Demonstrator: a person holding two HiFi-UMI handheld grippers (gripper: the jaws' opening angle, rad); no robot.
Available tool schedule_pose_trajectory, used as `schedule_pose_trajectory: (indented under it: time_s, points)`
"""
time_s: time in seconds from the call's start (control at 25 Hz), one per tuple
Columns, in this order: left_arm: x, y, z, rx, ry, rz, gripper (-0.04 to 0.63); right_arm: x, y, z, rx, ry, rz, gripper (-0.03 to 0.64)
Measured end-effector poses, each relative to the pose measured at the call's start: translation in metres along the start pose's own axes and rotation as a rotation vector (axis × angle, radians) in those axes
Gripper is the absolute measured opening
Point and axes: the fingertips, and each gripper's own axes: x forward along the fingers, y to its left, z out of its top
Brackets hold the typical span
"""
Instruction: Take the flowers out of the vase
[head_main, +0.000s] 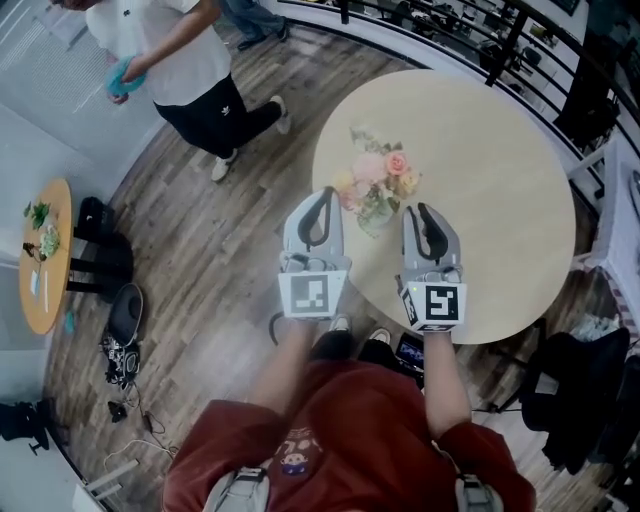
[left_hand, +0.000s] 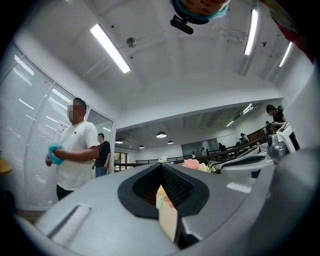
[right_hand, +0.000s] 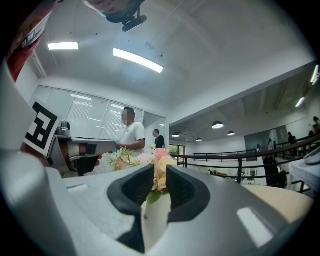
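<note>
Flowers (head_main: 377, 178): small mixed bunch with a pink rose, cream and pale yellow blooms, some white, and green leaves. They stand in a clear glass vase (head_main: 376, 217). The vase is on the round pale wood table (head_main: 500, 190), close to its near-left edge.

Left gripper (head_main: 326, 191): jaw tips meet, nothing clamped. It sits just left of the bunch, over the table rim.

Right gripper (head_main: 422, 208): jaws a narrow gap apart, pads on nothing. In the right gripper view the blooms show through the gap, beyond it. It sits just right of the vase, so the vase is between the two grippers. I cannot tell whether either one touches it.

Room to move: a wide stretch of tabletop lies right of and behind the vase. The table edge curves close on the left, with plank floor (head_main: 230, 230) below. A dark railing (head_main: 470, 45) runs past the far side of the table. A bystander (head_main: 180, 60) in a white shirt holds a teal cloth (head_main: 119, 78), well off to the far left. A small round side table (head_main: 45, 255) is at the left border, and black bags (head_main: 580, 400) are at lower right.

Writing: black-and-white square markers (head_main: 313, 294) on the gripper cubes, no letters. There is a white logo on the bystander's black shorts and a print on the red shirt (head_main: 350, 430); both are too small to read.
</note>
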Motion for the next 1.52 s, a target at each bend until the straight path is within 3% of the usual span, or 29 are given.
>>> schedule_pose_trajectory:
  time_s: [0.44, 0.84, 1.12, 1.52]
  points:
    - [-0.009, 0.001, -0.013, 0.003, 0.033, 0.034, 0.008, 0.011, 0.012, -0.029, -0.014, 0.082, 0.079, 0.215]
    - [-0.009, 0.011, -0.027, 0.009, 0.063, 0.053, 0.008, 0.036, 0.018, -0.058, -0.001, 0.169, 0.109, 0.293]
    - [-0.001, 0.02, -0.03, 0.011, 0.061, 0.055, 0.008, 0.056, 0.022, -0.064, -0.049, 0.195, 0.12, 0.316]
    - [0.004, 0.013, -0.036, 0.006, 0.073, 0.059, 0.008, 0.07, 0.014, -0.071, -0.001, 0.189, 0.097, 0.318]
